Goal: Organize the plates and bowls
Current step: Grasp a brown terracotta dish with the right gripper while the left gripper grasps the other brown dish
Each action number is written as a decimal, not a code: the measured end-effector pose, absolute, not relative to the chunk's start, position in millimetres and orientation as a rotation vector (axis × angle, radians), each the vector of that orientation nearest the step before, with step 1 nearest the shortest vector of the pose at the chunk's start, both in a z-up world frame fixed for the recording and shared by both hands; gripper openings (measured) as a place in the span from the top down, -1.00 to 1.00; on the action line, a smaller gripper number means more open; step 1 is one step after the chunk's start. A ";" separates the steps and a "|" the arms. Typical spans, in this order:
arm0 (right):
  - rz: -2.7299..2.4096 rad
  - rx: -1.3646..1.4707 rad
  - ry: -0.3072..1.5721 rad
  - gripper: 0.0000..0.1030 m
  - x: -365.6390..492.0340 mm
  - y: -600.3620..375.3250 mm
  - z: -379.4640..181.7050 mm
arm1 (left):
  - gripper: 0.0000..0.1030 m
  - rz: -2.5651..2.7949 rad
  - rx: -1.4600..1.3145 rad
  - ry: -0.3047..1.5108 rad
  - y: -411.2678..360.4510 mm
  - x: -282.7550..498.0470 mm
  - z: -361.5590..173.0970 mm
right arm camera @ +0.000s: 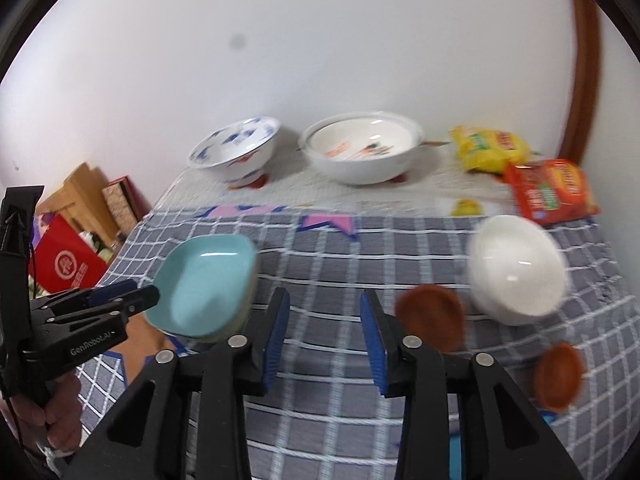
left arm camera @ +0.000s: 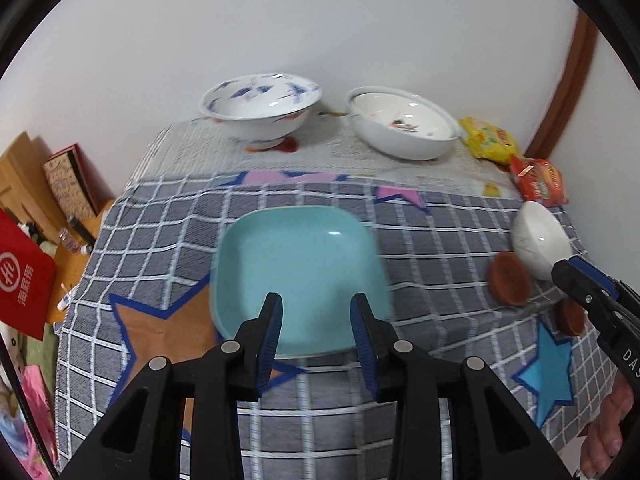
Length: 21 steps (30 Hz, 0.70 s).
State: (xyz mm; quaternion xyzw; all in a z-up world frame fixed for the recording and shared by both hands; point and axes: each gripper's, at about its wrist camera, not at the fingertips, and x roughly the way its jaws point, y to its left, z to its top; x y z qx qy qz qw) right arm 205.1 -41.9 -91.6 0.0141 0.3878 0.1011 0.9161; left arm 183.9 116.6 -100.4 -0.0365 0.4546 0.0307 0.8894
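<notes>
Left gripper and right gripper hover with jaws apart and nothing between them above a checked cloth.

The teal dish sits just beyond the left gripper, upright and roughly square, so it has no real long axis. It is probably light, stiff and slick, and is best pinched at the near rim.

On the right, a white bowl stands mouth up beside two brown saucers, which are small and shallow.

At the wall, the blue-patterned bowl and a wide bowl look like heavy, breakable ceramic needing a firm hold on the rim.
</notes>
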 end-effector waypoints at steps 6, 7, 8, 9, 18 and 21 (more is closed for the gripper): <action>0.105 0.046 0.782 0.22 186.1 -100.1 -81.1 | 0.35 0.007 -0.036 0.920 67.1 180.6 -90.9; 0.091 0.048 0.780 0.22 184.1 -108.0 -79.9 | 0.35 -0.002 -0.031 0.919 59.5 180.8 -90.9; 0.075 0.050 0.776 0.22 181.6 -116.5 -79.2 | 0.35 -0.010 -0.027 0.920 52.2 181.2 -91.3; 0.051 0.055 0.770 0.22 178.5 -128.6 -77.9 | 0.35 -0.015 -0.022 0.921 45.7 181.8 -91.8; -0.038 0.009 0.802 0.22 160.5 -200.4 -76.1 | 0.35 -0.041 0.016 0.931 0.3 190.3 -98.1; -0.055 0.018 0.805 0.22 152.6 -218.8 -77.0 | 0.35 -0.043 0.015 0.942 -10.6 194.6 -102.5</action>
